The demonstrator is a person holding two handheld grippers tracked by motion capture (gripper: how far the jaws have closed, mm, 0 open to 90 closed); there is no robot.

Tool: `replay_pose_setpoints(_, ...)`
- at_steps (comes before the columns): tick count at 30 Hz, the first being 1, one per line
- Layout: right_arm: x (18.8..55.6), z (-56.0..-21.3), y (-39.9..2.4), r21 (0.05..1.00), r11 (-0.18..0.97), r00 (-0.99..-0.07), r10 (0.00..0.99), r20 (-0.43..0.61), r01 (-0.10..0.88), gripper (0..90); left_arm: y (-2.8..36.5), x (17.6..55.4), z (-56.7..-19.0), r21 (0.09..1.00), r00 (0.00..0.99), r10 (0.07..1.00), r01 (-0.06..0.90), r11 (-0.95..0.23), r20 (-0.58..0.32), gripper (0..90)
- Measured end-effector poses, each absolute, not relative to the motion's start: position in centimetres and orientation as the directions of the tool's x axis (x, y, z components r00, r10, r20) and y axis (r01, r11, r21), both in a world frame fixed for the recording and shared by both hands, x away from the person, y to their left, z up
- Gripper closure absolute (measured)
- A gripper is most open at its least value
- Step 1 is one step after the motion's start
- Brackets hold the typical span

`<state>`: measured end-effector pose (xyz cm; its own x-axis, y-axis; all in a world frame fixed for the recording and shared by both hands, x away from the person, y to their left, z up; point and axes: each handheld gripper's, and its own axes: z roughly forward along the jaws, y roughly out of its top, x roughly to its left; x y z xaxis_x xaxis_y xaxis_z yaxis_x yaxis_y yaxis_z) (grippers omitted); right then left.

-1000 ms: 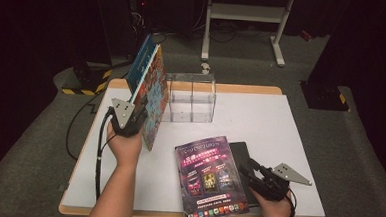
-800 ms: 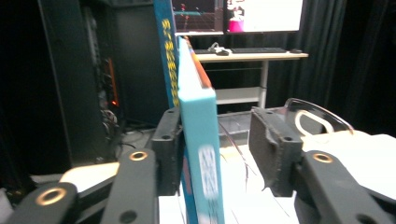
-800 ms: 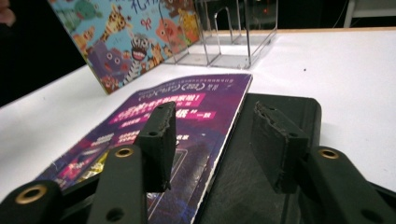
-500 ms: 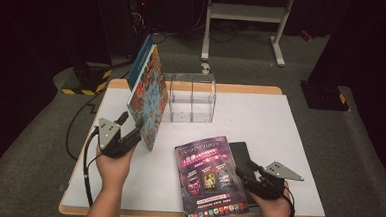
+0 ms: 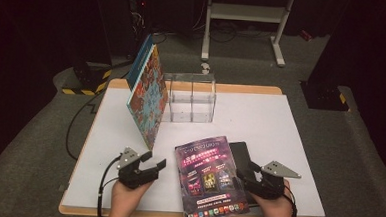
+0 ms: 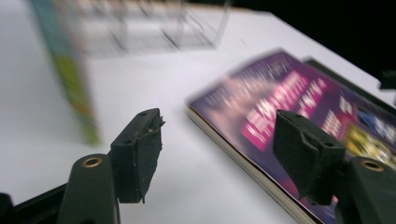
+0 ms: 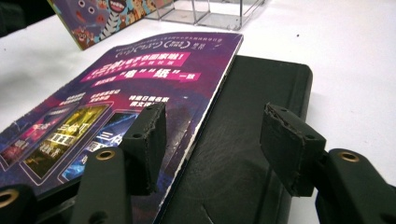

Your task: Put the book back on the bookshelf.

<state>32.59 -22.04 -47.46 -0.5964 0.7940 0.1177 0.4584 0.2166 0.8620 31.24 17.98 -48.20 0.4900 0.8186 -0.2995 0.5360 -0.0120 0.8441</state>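
One book already stands in place: the colourful picture book (image 5: 146, 97) leans upright against the side of the clear acrylic holder (image 5: 190, 97), well ahead of the left claw (image 5: 150, 167) and apart from it. Two are left, by the look of it. The purple magazine (image 5: 212, 177) lies flat on the white bench (image 5: 280, 128), just to the inner side of the left claw, and under its far edge sits the black notebook (image 7: 252, 140), still flat too (neither has been lifted).

The left claw hangs low over the bench with its jaws apart and nothing between them; they have just been opening, and in the left gripper view the magazine's near edge runs past the right-hand jaw without touching it.

The right claw (image 7: 212, 144) sits over the magazine's edge where it overlaps the notebook, jaws also apart and just been opening, one pad above each cover. I see no grip there.
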Motion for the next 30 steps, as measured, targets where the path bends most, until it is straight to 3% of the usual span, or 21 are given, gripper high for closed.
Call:
replay_pose_setpoints(9, 32.9, -47.5, -23.0, 0.851, 0.208, -0.571, 0.812, 0.126, 0.483, 40.8, 13.6, 31.6, -50.3, 0.777, 0.55, 0.742, 0.627, -0.062, -0.384, 30.6)
replay_pose_setpoints(19, 33.3, -48.2, -27.6, 0.782, 0.213, -0.397, 0.917, 0.049, 0.586, 52.1, 13.0, 31.6, -50.9, 0.783, 0.579, 0.73, 0.614, -0.099, -0.362, 29.3)
replay_pose_setpoints(25, 32.3, -49.5, -26.9, 0.725, 0.275, -0.436, 0.899, 0.038, 0.631, 55.5, 13.0, 31.5, -50.9, 0.79, 0.587, 0.725, 0.605, -0.097, -0.36, 29.0)
replay_pose_setpoints(30, 31.8, -49.6, -26.0, 0.715, 0.317, -0.473, 0.881, 0.022, 0.623, 71.9, 13.3, 31.5, -50.8, 0.793, 0.595, 0.72, 0.6, -0.103, -0.356, 29.3)
